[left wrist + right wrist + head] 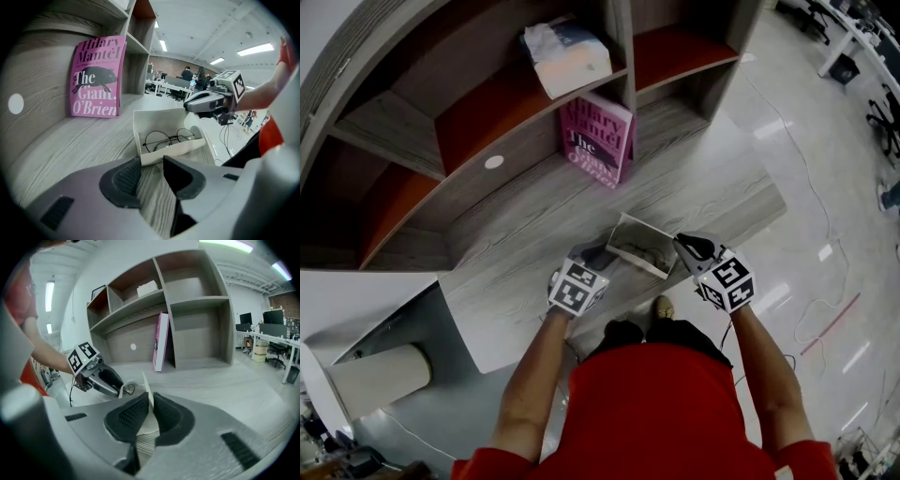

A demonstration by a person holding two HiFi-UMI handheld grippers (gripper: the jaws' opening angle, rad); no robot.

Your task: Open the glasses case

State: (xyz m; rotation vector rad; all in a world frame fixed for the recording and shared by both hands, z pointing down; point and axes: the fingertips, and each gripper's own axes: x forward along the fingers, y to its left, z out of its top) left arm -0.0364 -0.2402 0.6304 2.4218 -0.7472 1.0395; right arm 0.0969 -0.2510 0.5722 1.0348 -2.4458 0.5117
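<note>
Where the grey wood-grain table (pixel 516 272) meets its back panel on the left, a small white round cap (pixel 494 161) sits in the panel. On the shelf (pixel 487 108) up to its right lies a white packet (pixel 567 56). Below that, a pink book (pixel 598 141) stands leaning against the shelf divider. In front of the book, the left gripper (pixel 151 161) points down at the table with its fingers released and spread. Only bare tabletop shows between them. The near corner of the glasses case (pixel 173 151) lies just beyond their tips; whether they touch it I cannot tell. The case is white and rests on the table between the two grippers, near the front edge. It is open, with a pair of thin round-rimmed glasses (pixel 168 139) lying inside. At the case's right end a thin white flap (pixel 146 383) stands up. The right gripper (pixel 150 397) has its fingers clenched on that flap, the pads pressing it from both sides. Further right, the pale glossy floor (pixel 825 187) shows past the table's end.
</note>
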